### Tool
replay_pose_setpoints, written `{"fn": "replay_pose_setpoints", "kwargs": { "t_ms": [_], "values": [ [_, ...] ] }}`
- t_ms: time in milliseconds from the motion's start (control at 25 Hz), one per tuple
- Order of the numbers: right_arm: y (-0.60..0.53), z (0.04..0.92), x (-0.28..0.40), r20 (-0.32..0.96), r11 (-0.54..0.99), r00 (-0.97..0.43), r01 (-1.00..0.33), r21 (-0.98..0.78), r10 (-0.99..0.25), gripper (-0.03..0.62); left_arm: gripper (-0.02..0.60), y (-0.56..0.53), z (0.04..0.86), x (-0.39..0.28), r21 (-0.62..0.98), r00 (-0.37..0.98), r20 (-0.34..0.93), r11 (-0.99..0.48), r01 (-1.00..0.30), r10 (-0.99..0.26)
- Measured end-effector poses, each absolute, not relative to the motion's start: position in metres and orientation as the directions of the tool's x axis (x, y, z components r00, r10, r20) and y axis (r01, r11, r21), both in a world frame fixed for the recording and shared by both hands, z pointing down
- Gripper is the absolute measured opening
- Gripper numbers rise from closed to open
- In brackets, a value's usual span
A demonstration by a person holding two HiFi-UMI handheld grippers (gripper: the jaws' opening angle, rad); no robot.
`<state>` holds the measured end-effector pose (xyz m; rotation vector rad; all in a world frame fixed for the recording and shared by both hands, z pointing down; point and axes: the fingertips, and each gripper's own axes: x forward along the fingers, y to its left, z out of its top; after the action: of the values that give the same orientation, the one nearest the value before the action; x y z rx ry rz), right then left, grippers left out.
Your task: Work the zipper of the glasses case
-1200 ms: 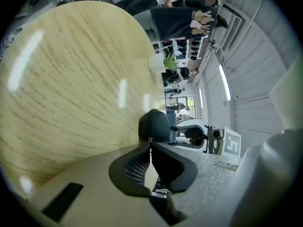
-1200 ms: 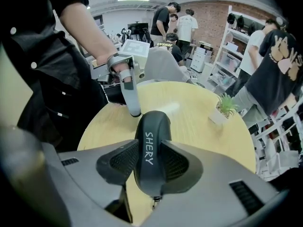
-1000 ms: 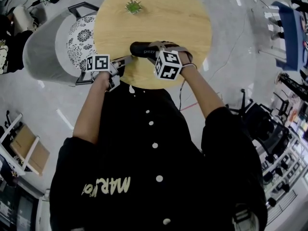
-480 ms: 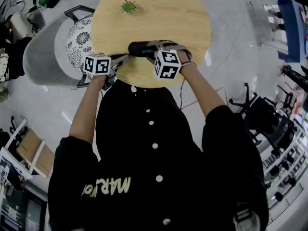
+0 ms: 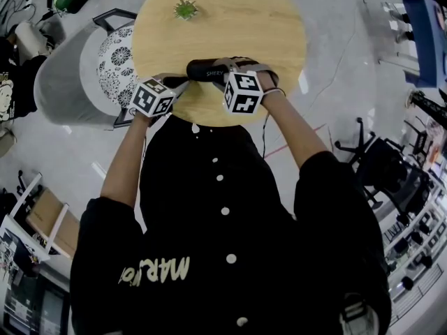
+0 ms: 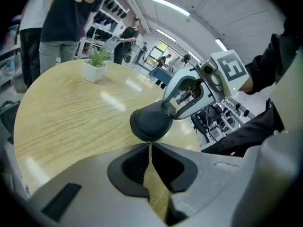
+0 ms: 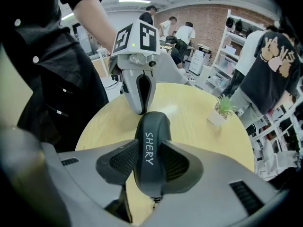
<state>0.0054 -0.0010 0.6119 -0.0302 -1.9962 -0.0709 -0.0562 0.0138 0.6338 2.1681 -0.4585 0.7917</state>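
We see the black, oblong, rounded glasses case [image 5: 204,70] over the near part of the round, light wooden tabletop [image 5: 230,26], its length running across the head view; whether it rests on the wood or is lifted just off it we cannot tell. The right gripper [image 5: 234,67] comes down steeply on the case's right half. In the right gripper view its jaws stand wide apart, with the ribbed dark pads pressed against the two long sides of the glasses case [image 7: 152,126], so that the right gripper [image 7: 150,157] clamps it firmly. White lettering [image 7: 147,148] reading SHERY runs along the top of the case between the pads. The left gripper [image 5: 183,82] reaches in from the left and meets the case at its left end. In the left gripper view the jaws of the left gripper [image 6: 149,143] are pressed together, and their tips touch the rounded end of the glasses case [image 6: 151,122]; whether a small part of the zipper is caught between them is too small for us to tell. At the far side of the tabletop, well apart from the case, stands a small green potted plant [image 5: 186,9] in a white pot. A grey chair [image 5: 70,68] with a black-and-white patterned cushion sits just beside the tabletop, on the left of the head view.
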Motion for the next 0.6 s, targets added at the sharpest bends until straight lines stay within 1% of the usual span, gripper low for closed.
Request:
{"fn": "replay_pose_setpoints", "kwargs": {
  "t_ms": [160,240,440,600],
  "values": [
    [0.000,0.611,0.006,0.911,0.998,-0.412,0.053,0.039,-0.014,0.153,0.021,0.018,0.641,-0.059,0.372,0.649,0.757,-0.764,-0.527,-0.079],
    [0.000,0.612,0.006,0.911,0.998,-0.411,0.053,0.039,-0.014,0.153,0.083,0.022,0.643,-0.060,0.315,0.620,0.781,-0.807,-0.499,-0.078],
    [0.001,0.612,0.006,0.912,0.998,-0.410,0.054,0.039,-0.014,0.154,0.094,0.020,0.643,-0.055,0.281,0.618,0.777,-0.812,-0.511,-0.120],
    [0.000,0.611,0.007,0.913,0.997,-0.408,0.055,0.049,-0.022,0.154,0.094,0.018,0.647,-0.046,0.241,0.587,0.798,-0.822,-0.516,-0.135]
  ]
}}
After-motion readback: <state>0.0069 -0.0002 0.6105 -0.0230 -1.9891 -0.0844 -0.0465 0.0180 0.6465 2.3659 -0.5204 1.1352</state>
